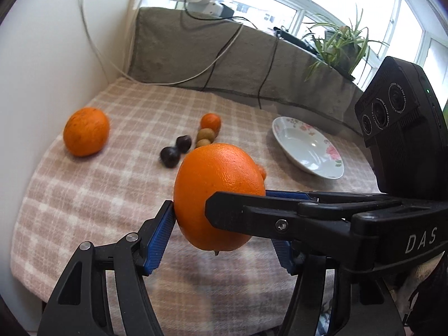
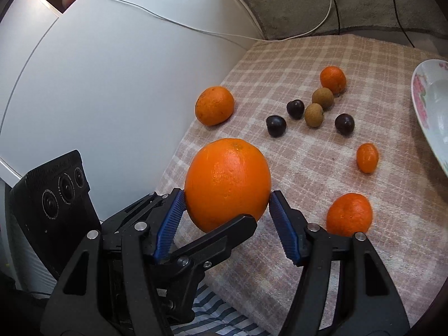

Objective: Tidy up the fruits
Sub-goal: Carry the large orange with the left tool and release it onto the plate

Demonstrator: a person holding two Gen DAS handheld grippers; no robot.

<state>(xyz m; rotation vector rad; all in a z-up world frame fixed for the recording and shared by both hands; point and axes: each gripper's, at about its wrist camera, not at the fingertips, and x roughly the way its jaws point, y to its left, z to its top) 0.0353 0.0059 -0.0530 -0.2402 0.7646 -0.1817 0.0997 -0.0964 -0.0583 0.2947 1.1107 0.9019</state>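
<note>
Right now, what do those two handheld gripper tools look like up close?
Both are matte black plastic. The left gripper and right gripper each have two angular fingers with ribbed blue pads, silver pivot screws, a three-lens black camera block, and white "DAS" lettering.

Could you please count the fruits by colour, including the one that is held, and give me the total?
Orange: 5, namely the big orange held between both tools, one by the wall, one beyond the brown pair, a small one and a near one
Dark purple: 3
Brown: 2
Total: 10
</note>
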